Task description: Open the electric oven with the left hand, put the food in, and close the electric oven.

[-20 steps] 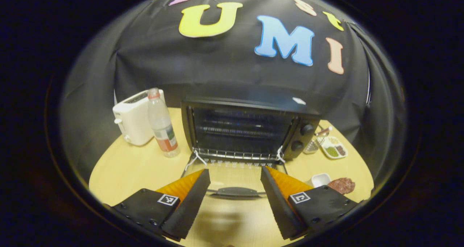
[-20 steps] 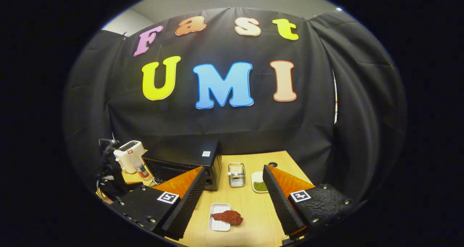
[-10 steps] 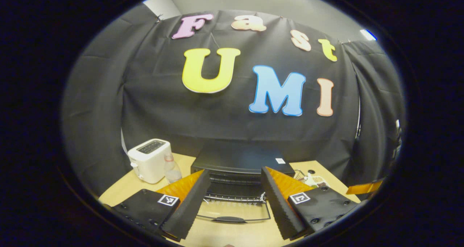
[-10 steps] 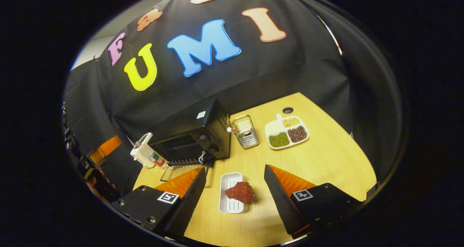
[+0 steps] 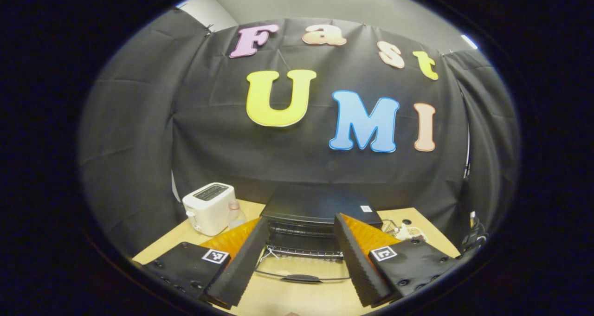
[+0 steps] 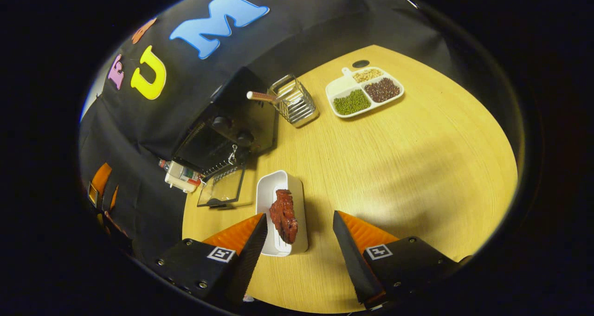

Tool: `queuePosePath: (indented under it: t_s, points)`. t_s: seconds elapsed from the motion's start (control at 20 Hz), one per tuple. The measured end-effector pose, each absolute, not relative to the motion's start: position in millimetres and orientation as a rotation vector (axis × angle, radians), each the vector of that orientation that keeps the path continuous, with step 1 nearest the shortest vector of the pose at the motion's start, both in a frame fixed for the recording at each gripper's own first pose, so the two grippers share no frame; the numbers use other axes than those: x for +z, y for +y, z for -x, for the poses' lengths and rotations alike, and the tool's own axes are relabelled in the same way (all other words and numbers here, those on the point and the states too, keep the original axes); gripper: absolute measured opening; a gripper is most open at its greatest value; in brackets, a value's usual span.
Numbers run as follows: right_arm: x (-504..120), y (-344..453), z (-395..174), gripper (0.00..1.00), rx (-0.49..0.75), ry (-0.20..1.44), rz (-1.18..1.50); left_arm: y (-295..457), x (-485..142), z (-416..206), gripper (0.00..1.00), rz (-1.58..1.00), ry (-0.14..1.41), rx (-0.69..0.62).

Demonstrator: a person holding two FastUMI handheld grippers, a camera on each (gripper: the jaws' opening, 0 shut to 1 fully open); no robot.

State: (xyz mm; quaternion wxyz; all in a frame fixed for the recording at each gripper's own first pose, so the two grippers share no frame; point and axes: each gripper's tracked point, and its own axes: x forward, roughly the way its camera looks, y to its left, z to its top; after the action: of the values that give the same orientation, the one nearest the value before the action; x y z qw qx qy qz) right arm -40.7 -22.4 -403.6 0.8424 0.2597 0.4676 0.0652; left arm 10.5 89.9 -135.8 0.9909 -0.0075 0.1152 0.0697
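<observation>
Already the oven [image 6: 218,135] door [image 6: 222,191] lies open; my left gripper [image 5: 301,265] hangs apart, my right gripper [image 6: 299,255] spread before the meat [image 6: 284,215] at twelve o'clock, ungrasped.

A staged recording booth dressed up as a kitchen — black cloth hangs as walls around a single pale wooden counter [image 6: 394,158], with a plain grey room wall showing above the cloth. Kitchen things sit on it: a black electric oven [image 5: 320,214] with its glass door dropped open, a white toaster [image 5: 207,208], a wire utensil holder [image 6: 294,103] — and a divided dish of beans [image 6: 364,91].
</observation>
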Motion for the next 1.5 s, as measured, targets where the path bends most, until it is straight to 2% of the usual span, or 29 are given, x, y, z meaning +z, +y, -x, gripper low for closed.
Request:
queuePosePath:
  t_s: [0.05,0.1,0.15,0.3,0.4,0.45,0.5,0.75,0.85,0.9,0.95,1.15,1.3,1.35,1.5]
  points:
    - [-407.3,-18.0,39.8,0.82,0.153,0.997,-0.554,90.0,-132.7,-9.3,0.93,0.009,0.225,0.147]
    - [-409.8,-16.3,38.4,0.87,0.163,1.004,-0.558,90.2,-127.9,-8.9,0.94,0.003,0.215,0.156]
    - [-413.5,-14.6,36.5,0.87,0.171,1.009,-0.56,89.6,-127.0,-8.8,0.95,-0.002,0.21,0.167]
    - [-415.7,-7.8,35.2,0.52,0.213,1.037,-0.579,89.2,-125.5,-6.9,0.99,-0.006,0.21,0.205]
    - [-427.1,13.8,34.8,0.52,0.297,1.054,-0.604,88.5,-121.6,-3.8,0.99,0.004,0.205,0.225]
    - [-401.2,-3.6,42.2,0.33,0.278,1.06,-0.619,86.9,-121.1,-2.8,0.99,0.012,0.202,0.229]
    - [-401.8,-1.8,34.9,0.15,0.284,1.053,-0.629,85.2,-119.9,-3.4,0.99,0.02,0.198,0.228]
    - [-392.2,12.9,31.2,0.14,0.336,1.009,-0.598,86.5,-116.4,-9.9,0.99,0.017,0.188,0.188]
    - [-391.4,11.1,31.8,0.15,0.311,1.004,-0.601,89.5,-118.5,-14.7,0.99,0.026,0.19,0.159]
    - [-389.1,13.3,29.7,0.14,0.292,0.996,-0.633,92.7,-118.8,-18.4,0.95,0.03,0.192,0.146]
    - [-387.4,12.5,28.4,0.15,0.272,0.986,-0.665,97.5,-118.5,-21.1,0.99,0.035,0.193,0.134]
    - [-376.4,17.7,23.7,0.14,0.226,0.936,-0.818,117.2,-111.5,-30.8,0.99,0.046,0.182,0.096]
    - [-347.5,27.4,18.3,0.15,0.237,0.843,-0.937,129.2,-107.9,-34.8,0.99,0.045,0.178,0.068]
    - [-337.3,30.7,16.5,0.14,0.244,0.815,-0.956,132.2,-107.3,-36.1,0.95,0.047,0.177,0.059]
    - [-302.5,49.5,14.1,0.15,0.299,0.753,-0.993,136.9,-103.4,-40.5,0.99,0.06,0.169,0.029]
